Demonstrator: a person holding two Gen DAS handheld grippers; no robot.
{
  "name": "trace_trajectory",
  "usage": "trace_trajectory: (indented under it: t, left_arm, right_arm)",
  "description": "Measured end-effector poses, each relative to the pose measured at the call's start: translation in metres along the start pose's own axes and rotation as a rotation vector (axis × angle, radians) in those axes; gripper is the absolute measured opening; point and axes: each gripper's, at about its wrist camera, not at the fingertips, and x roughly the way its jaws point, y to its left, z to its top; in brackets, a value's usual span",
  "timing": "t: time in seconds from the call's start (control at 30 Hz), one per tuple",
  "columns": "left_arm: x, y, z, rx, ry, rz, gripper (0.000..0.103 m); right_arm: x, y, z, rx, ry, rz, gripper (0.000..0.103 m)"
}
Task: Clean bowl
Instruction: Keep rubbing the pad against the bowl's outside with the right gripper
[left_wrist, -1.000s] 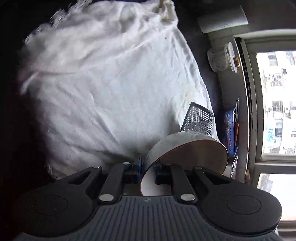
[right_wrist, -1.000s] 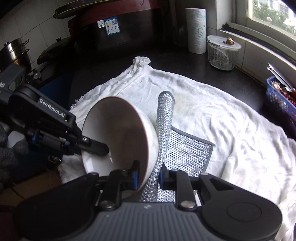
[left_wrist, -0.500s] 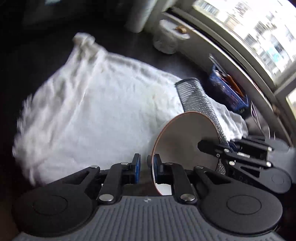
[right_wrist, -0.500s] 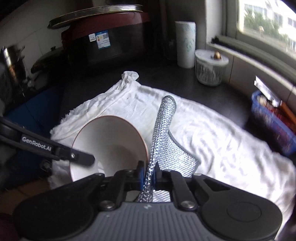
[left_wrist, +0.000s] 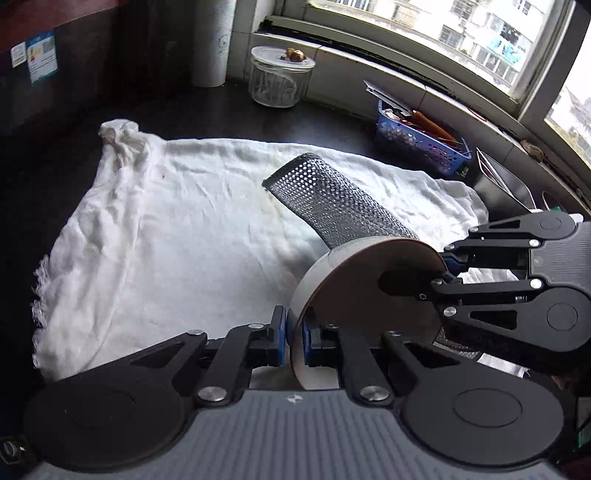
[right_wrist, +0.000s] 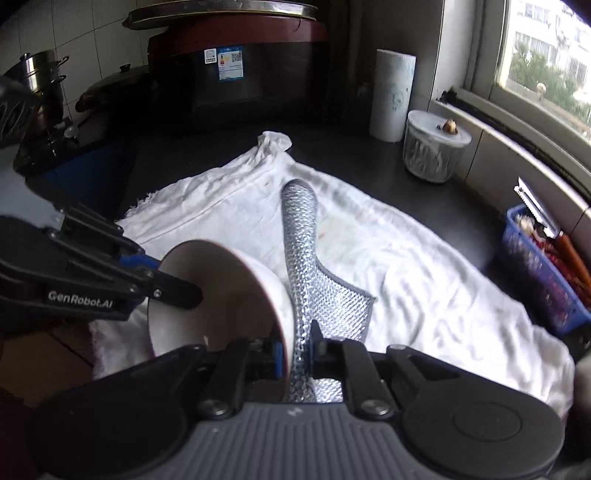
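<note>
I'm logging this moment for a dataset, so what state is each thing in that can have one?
bowl: tipped on edge, rim pinched by both grippers
left gripper: shut on the bowl's rim
right gripper: shut on the mesh scrubbing cloth and bowl wall together
mesh scrubbing cloth: draped against the bowl's outside, tail sticking up
white towel: spread out, wrinkled
glass jar: lid on
blue basket: filled

Both wrist cams sit close, facing each other across bowl (left_wrist: 369, 291) (right_wrist: 218, 295), sharing white cloth (left_wrist: 184, 229) (right_wrist: 424, 280).
</note>
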Motion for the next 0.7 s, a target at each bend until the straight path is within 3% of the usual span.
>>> trace_trajectory:
  t: [0.17, 0.37, 0.47, 0.53, 0.63, 0.7]
  left_arm:
    - [0.012, 0.04, -0.008, -0.337, 0.071, -0.096, 0.008]
    - [0.028, 0.082, -0.036, -0.791, 0.137, -0.244, 0.011]
    - [0.032, 0.09, -0.045, -0.907, 0.148, -0.289, 0.011]
    - [0.033, 0.088, -0.046, -0.903, 0.15, -0.315, 0.01]
    - [0.028, 0.072, -0.031, -0.719, 0.127, -0.272, 0.011]
    - [0.015, 0.047, -0.008, -0.419, 0.057, -0.168, 0.011]
  right_arm:
    - [0.0, 0.007, -0.01, 0.042, 0.008, 0.026, 0.019]
    - [0.004, 0.01, -0.016, 0.108, 0.002, 0.045, 0.019]
    - [0.001, 0.012, -0.013, 0.099, -0.027, 0.028, 0.018]
    - [-0.002, 0.013, -0.01, 0.084, -0.05, 0.009, 0.017]
    - [-0.005, 0.013, -0.006, 0.038, -0.074, -0.034, 0.013]
    - [-0.006, 0.014, -0.005, -0.02, -0.082, -0.071, 0.01]
